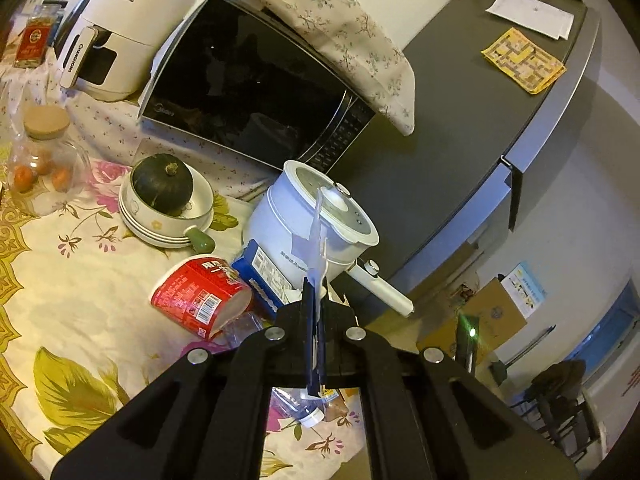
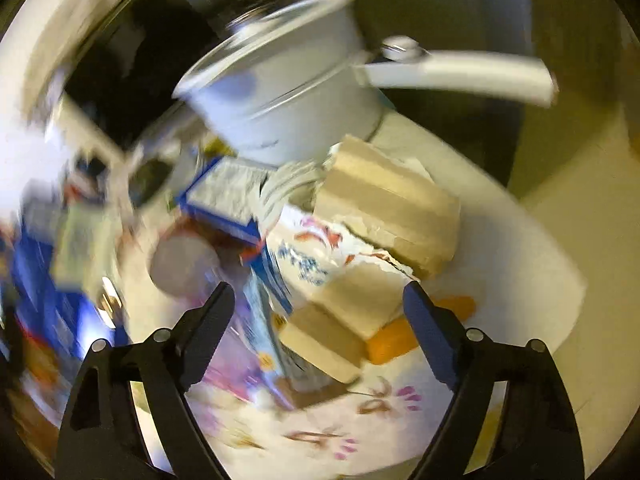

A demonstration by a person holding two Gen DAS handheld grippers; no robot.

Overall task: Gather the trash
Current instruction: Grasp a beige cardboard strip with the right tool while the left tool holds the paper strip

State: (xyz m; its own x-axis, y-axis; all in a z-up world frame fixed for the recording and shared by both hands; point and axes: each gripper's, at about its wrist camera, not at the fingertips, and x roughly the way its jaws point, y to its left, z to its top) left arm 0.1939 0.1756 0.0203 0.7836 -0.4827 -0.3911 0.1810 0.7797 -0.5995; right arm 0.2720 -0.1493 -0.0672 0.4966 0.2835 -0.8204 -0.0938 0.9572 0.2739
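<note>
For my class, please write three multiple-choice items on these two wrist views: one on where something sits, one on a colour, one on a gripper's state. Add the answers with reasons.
1. Where does the dark green round squash sit?
A. In the cream bowl with a green handle
B. On top of the black microwave
C. Inside the white pot

2. What colour is the tipped-over paper noodle cup?
A. Green
B. Red
C. Black

3. What state is the left gripper in?
A. Wide open over the tablecloth
B. Out of view
C. Shut on a thin clear plastic strip

Answers:
1 A, the squash rests in the cream bowl.
2 B, its printed wall is red.
3 C, the fingers meet with the strip sticking out between them.
</note>
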